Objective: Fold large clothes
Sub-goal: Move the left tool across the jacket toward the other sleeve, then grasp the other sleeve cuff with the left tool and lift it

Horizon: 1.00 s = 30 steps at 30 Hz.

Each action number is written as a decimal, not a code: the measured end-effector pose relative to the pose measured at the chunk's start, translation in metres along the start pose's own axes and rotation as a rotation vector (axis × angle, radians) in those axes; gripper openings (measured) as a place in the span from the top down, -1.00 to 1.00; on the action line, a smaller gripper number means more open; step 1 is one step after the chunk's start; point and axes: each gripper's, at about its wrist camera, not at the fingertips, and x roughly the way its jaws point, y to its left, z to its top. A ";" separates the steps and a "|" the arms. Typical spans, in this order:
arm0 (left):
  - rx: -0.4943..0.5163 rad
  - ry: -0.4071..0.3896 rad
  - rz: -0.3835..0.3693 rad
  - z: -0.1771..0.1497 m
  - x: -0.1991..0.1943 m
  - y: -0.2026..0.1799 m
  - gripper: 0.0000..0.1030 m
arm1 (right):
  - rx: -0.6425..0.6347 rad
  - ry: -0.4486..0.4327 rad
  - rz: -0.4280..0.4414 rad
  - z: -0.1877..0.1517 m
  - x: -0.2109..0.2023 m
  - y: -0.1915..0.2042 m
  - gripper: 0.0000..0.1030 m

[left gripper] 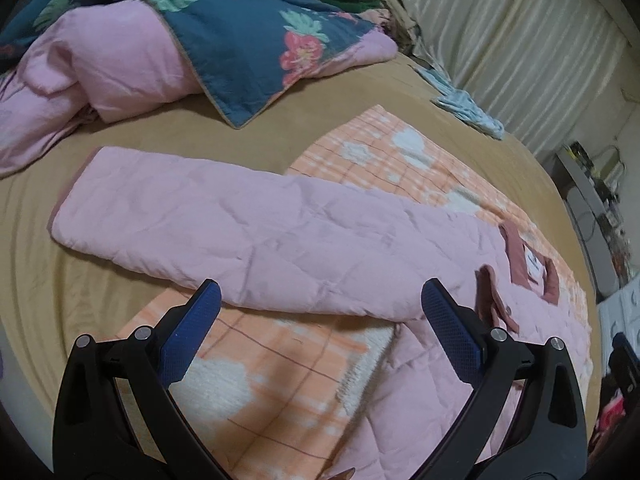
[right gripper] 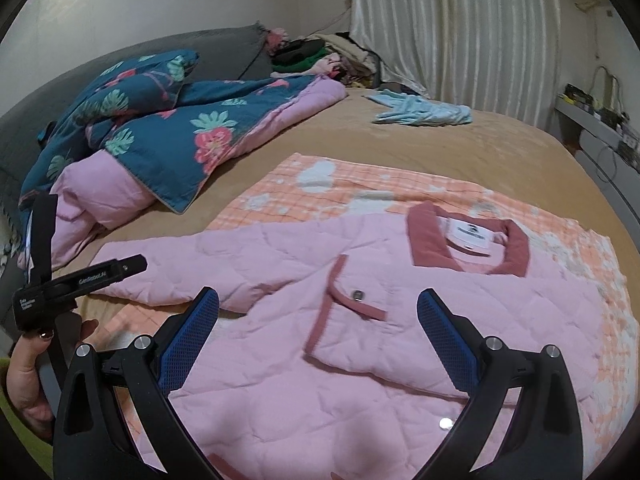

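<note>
The quilted pink jacket with dusty-rose trim (right gripper: 320, 360) is spread flat on the orange checked blanket (right gripper: 360, 188) — its sleeve (left gripper: 224, 224) stretched away leftward, nearest the left gripper (left gripper: 320, 332). Both it and the right gripper (right gripper: 318, 332) are held wide, empty.

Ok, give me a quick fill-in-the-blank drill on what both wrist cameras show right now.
1. The pink quilted jacket lies on an orange checked ____.
2. Its collar is dark ____.
3. The left gripper and right gripper are both ____.
4. The jacket's sleeve is spread out ____.

Missing words: blanket; pink; open; flat
</note>
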 end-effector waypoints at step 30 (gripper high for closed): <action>-0.325 0.059 0.126 0.029 0.033 0.130 -0.82 | -0.196 0.136 0.119 0.023 0.095 0.123 -0.92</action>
